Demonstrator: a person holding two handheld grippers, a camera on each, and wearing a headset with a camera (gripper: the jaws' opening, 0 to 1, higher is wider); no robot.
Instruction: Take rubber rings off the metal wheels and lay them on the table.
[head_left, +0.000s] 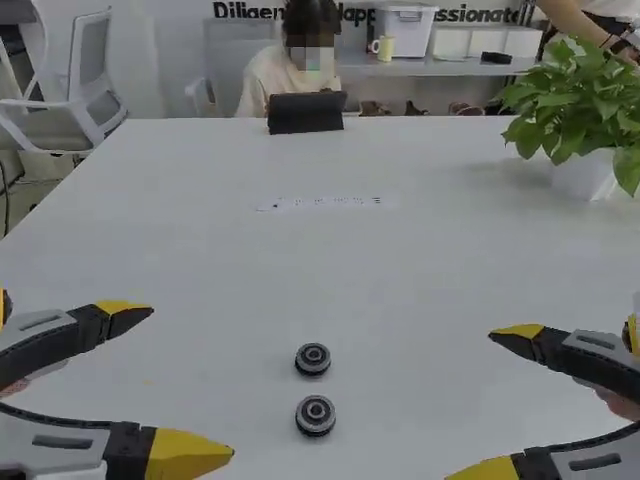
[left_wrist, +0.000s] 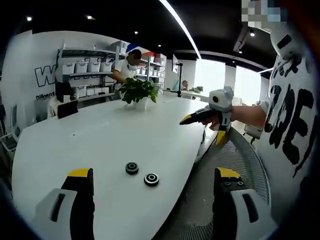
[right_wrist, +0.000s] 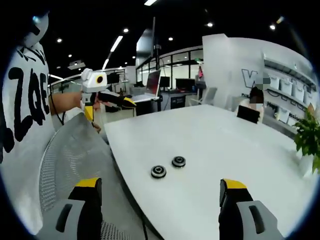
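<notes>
**Both claws wide, wheels not yet touched**

Two metal wheels, the far wheel and the near wheel, lie just apart near the front edge of the worktop. They sit between the claws, and neither claw touches them. The left claw and the right claw both gape wide, holding nothing. The dark outer bands look like the rubber rings, not yet removed (they are too small to be sure). The task seems to be at its approach. Next, one claw should pin a wheel while the other narrows onto its ring.
</notes>
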